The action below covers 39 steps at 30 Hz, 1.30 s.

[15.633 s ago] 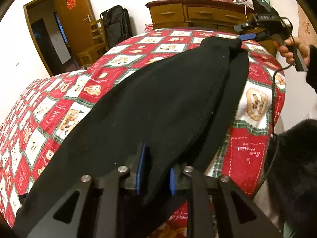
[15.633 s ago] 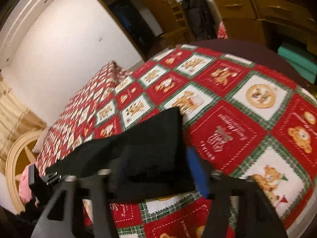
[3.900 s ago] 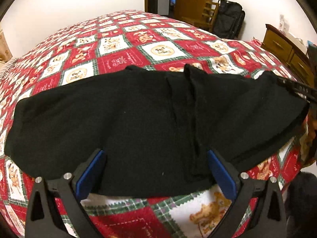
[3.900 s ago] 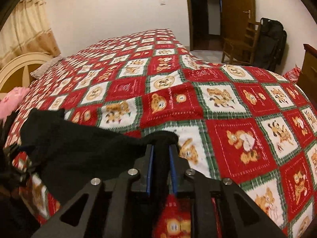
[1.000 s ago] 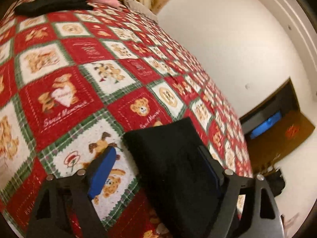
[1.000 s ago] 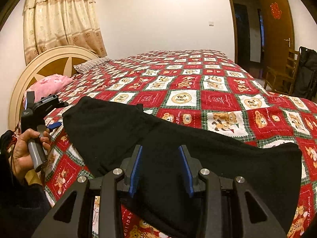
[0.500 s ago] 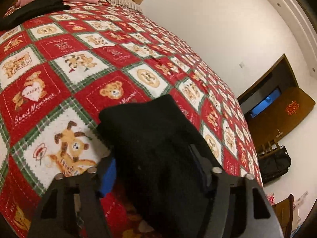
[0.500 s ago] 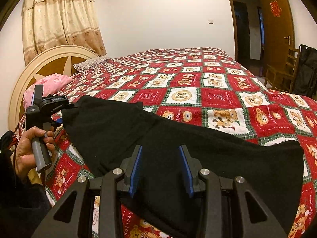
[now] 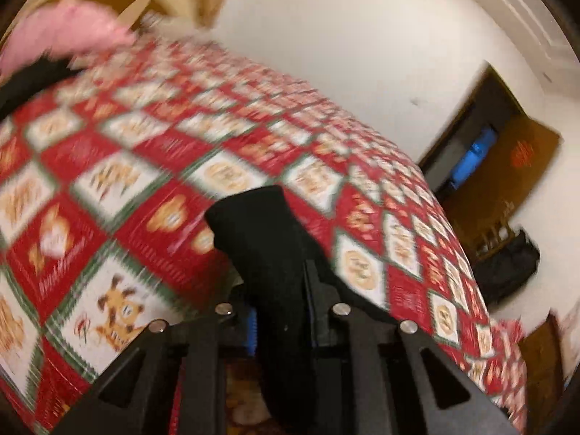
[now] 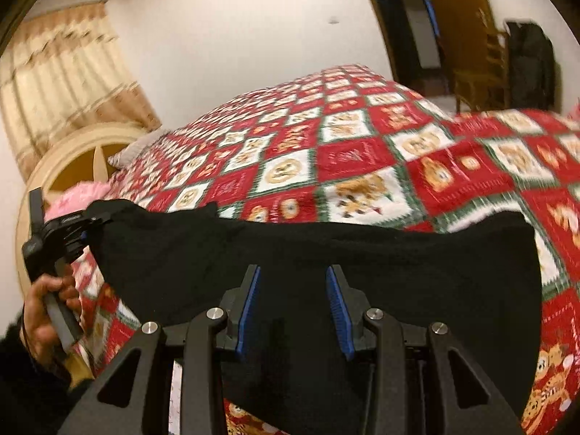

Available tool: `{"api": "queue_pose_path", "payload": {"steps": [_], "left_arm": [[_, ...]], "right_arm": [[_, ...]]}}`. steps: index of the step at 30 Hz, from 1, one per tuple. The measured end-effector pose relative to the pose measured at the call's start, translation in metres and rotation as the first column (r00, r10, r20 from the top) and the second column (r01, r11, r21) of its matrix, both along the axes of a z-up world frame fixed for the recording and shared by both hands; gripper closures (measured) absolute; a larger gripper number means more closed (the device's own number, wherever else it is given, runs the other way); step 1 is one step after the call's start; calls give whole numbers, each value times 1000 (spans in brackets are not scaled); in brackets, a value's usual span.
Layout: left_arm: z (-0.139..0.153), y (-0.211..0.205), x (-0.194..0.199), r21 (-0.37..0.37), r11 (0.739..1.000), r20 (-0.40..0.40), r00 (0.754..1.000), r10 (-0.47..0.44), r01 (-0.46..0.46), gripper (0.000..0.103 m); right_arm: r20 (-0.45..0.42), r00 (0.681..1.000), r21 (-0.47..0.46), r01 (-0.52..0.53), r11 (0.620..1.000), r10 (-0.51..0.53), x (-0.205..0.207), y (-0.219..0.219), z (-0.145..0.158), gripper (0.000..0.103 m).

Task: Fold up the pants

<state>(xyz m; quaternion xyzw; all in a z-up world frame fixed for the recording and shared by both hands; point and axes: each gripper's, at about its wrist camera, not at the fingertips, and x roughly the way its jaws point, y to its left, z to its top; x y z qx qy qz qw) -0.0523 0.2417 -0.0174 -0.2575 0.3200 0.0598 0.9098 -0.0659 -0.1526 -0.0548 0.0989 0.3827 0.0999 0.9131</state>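
Note:
The black pants (image 10: pixel 398 261) lie stretched sideways across the red bear-patterned quilt (image 10: pixel 355 159). In the left wrist view my left gripper (image 9: pixel 281 290) has its jaws closing on one end of the pants (image 9: pixel 253 224), and the pads press on the cloth, which stands up off the quilt (image 9: pixel 108 181). The right wrist view shows that gripper (image 10: pixel 85 233) at the pants' far left end, in a person's hand (image 10: pixel 43 311). My right gripper (image 10: pixel 293 279) hovers over the middle of the pants with its blue pads (image 10: pixel 250 301) apart, pinching nothing.
A cream headboard (image 10: pixel 83 152) and a pink pillow (image 10: pixel 72 195) lie at the bed's head, left. Curtains (image 10: pixel 65 72) hang behind. At the far right are a brown door (image 10: pixel 460 18), a wooden chair (image 10: pixel 482 69) and a black bag (image 10: pixel 529 61).
The left jaws have closed from wide open onto the pants' end and raised it off the quilt. The right gripper has rolled and shifted over the pants, its jaws unchanged.

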Motion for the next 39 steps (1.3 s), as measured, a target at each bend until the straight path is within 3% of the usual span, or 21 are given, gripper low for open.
{"api": "queue_pose_path", "payload": {"steps": [4, 10, 14, 15, 19, 23, 26, 30, 32, 34, 36, 37, 39], "left_arm": [[33, -46, -5, 151, 978, 95, 983, -160, 144, 83], [57, -131, -18, 292, 880, 157, 888, -432, 376, 83], [55, -185, -31, 377, 781, 161, 795, -585, 498, 83], [52, -201, -36, 394, 746, 155, 762, -629, 537, 83], [38, -243, -49, 453, 636, 108, 670, -734, 624, 83], [22, -270, -65, 521, 539, 53, 605, -795, 662, 83], [15, -280, -75, 566, 484, 28, 571, -820, 667, 83], [5, -285, -76, 550, 420, -17, 512, -859, 722, 83], [-2, -288, -77, 558, 373, -60, 484, -873, 741, 82], [-9, -291, -81, 568, 310, -109, 442, -890, 763, 81], [-13, -295, -88, 598, 242, -152, 404, -902, 764, 77], [-13, -294, -90, 611, 220, -165, 394, -904, 760, 74], [-10, -286, -95, 589, 179, -175, 340, -924, 788, 58]], "right_arm": [[-23, 999, 48, 42, 998, -40, 2, -16, 0, 64], [-40, 993, 117, 115, 986, -111, 1, -43, 3, 64], [-32, 990, 148, 140, 979, -136, -4, -56, 7, 64], [-31, 990, 152, 144, 978, -141, -5, -58, 8, 64], [-32, 987, 160, 159, 974, -156, -9, -65, 9, 64], [-31, 986, 168, 170, 971, -167, -13, -69, 11, 64], [-36, 984, 184, 178, 967, -174, -14, -73, 10, 64], [-40, 984, 200, 180, 963, -176, -14, -75, 10, 64], [-42, 984, 206, 179, 962, -175, -13, -76, 9, 64], [-44, 984, 215, 179, 960, -174, -13, -77, 9, 64], [-47, 984, 230, 178, 957, -172, -14, -80, 10, 64], [-50, 984, 245, 177, 953, -170, -14, -81, 10, 64], [-49, 984, 291, 175, 940, -168, -14, -87, 11, 64]]}}
